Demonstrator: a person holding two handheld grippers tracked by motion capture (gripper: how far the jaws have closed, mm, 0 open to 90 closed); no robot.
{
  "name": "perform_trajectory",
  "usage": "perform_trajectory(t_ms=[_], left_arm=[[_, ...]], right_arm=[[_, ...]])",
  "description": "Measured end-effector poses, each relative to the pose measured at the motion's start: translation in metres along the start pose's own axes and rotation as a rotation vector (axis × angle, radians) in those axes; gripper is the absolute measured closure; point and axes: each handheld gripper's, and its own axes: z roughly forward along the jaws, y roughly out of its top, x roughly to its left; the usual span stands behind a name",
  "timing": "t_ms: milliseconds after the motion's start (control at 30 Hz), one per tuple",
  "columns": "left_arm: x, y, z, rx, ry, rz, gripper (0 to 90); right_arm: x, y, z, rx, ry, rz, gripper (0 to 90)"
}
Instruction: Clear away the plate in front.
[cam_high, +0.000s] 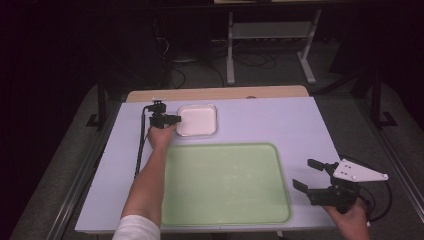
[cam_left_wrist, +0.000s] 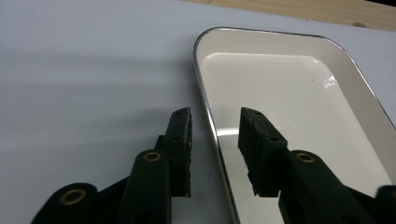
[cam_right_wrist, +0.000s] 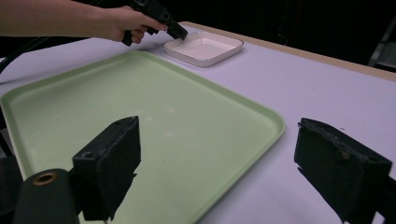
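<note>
A small white dish (cam_high: 197, 120) with a thin metal rim stands empty at the back of the lilac table. My left gripper (cam_high: 177, 119) is at its left rim. In the left gripper view the gripper (cam_left_wrist: 215, 114) is open, one jaw outside the dish (cam_left_wrist: 299, 79) and one inside, with the rim between them and a gap on each side. A large pale green tray (cam_high: 225, 182) lies empty in front of the dish. My right gripper (cam_high: 303, 173) hovers open just off the tray's right edge; its jaws (cam_right_wrist: 217, 130) stand wide over the tray's corner (cam_right_wrist: 261, 121).
The lilac table top (cam_high: 280, 120) has a wooden strip (cam_high: 215, 93) along its far edge. Beyond it are a dark floor, cables and a metal stand (cam_high: 270, 35). A black cable (cam_high: 141, 145) trails down the table's left side from the left gripper.
</note>
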Motion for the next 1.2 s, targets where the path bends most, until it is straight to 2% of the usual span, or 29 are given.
perform_trajectory(t_ms=[267,600,733,800,900,933,1200], left_arm=[[-0.005,-0.002,0.004,0.024,0.045,0.016,75.3],[-0.010,-0.002,0.004,0.040,0.068,0.007,83.7],[-0.008,-0.002,0.004,0.043,0.057,-0.025,84.6],[-0.006,-0.002,0.004,0.041,0.053,-0.054,86.5],[-0.004,-0.002,0.003,0.032,0.045,-0.113,87.8],[-0.001,-0.001,0.002,0.018,0.021,-0.153,88.7],[0.002,0.000,-0.002,0.007,0.021,-0.169,88.6]], right_arm=[[0.000,0.000,0.000,-0.001,0.001,-0.001,13.8],[0.000,0.000,0.000,-0.002,0.001,-0.002,13.8],[0.000,0.000,0.000,-0.001,0.001,-0.002,13.8],[0.000,0.000,0.000,-0.001,0.001,-0.002,13.8],[0.000,0.000,0.000,0.001,0.001,0.002,13.8],[0.000,-0.001,0.000,0.000,0.000,0.000,13.8],[0.000,-0.001,-0.001,0.001,-0.002,0.001,13.8]])
